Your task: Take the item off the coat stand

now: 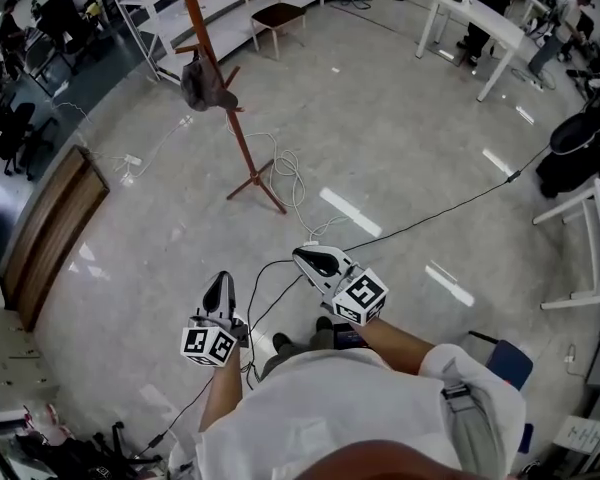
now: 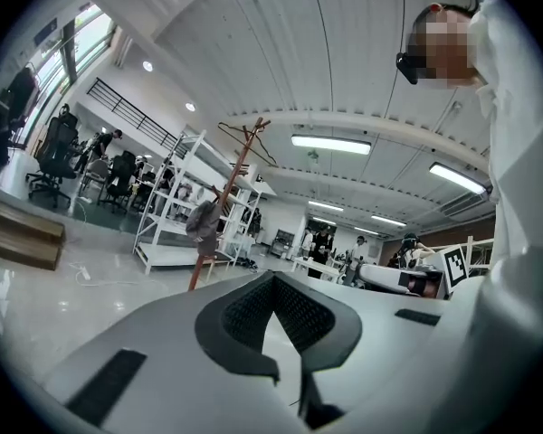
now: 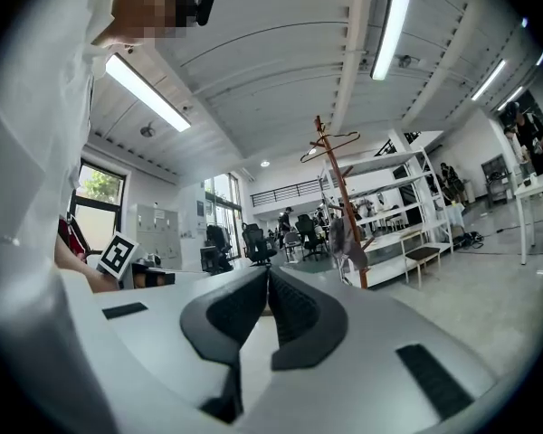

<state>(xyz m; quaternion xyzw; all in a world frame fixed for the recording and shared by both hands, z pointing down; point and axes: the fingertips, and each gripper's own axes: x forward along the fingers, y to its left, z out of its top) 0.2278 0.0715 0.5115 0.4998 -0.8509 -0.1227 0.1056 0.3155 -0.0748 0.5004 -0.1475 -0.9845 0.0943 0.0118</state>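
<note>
reddish-brown wood makes the coat stand (image 1: 242,133), which is the landmark here. in the head view the grey item (image 1: 204,85), maybe a cap or a small bag, hangs from a low peg on the stand's left side, so it is not taken off yet. a white cable (image 1: 292,183) lies on the floor just beside the stand's foot. the left gripper (image 1: 218,290) and the right gripper (image 1: 314,259) are both well apart from the stand, close to the person's body. the forearms are bent and both tools point forward toward the stand. i judge this as a carrying pose for walking closer, because nothing is within reach.

in the left gripper view the jaws meet at their tips and nothing is between them. the stand rises beyond them with the item on it, and a white shelf rack (image 2: 176,202) is behind the stand.

in the right gripper view the jaws are also pressed together and hold nothing. the stand is far ahead, a little right of the tips. probably both claws are kept closed because no grasp is needed before arriving at the stand.
</note>
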